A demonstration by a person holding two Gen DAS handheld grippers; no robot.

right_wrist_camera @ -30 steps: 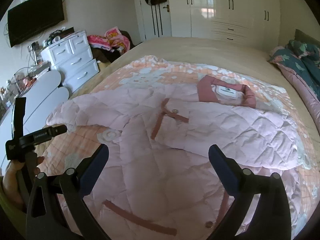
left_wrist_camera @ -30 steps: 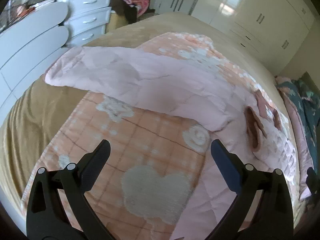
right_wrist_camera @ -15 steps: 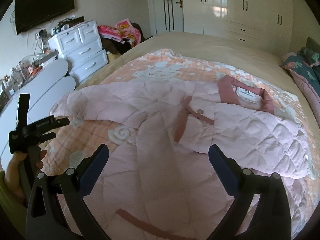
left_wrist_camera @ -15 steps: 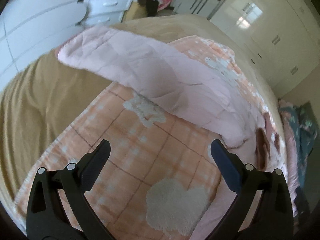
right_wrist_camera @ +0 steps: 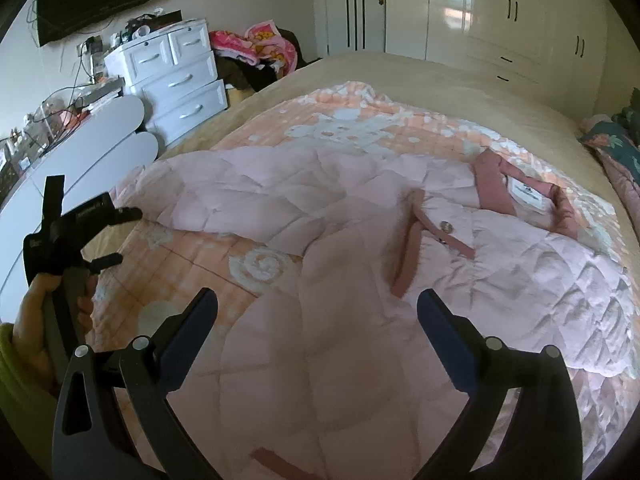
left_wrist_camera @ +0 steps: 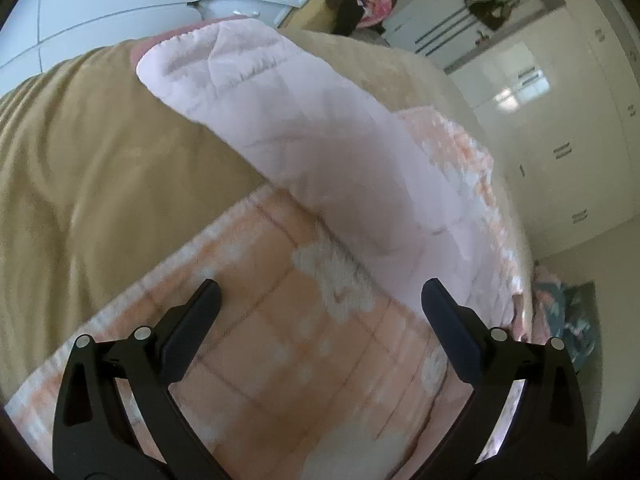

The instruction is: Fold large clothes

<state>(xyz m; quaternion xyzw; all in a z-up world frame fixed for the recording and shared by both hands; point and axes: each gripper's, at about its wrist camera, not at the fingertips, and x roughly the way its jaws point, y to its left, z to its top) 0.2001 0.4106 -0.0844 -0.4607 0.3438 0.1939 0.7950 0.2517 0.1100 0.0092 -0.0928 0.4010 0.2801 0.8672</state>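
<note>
A pale pink quilted coat with a dusty-rose collar lies spread on a peach blanket across the bed. Its left sleeve stretches out over the tan bedspread, cuff at the far end. My left gripper stands open above the blanket, short of the sleeve, nothing between its fingers. The right wrist view shows that gripper at the left, held by a hand, close to the sleeve's cuff end. My right gripper hovers open over the coat's lower front, empty.
A white chest of drawers and white rounded boards stand left of the bed. Clothes are piled beyond the drawers. White wardrobes line the far wall. Dark floral bedding lies at the right edge.
My left gripper has swung left and forward toward the sleeve's cuff, which now fills more of its view. The right gripper drifted slightly closer over the coat. Both stay open.
</note>
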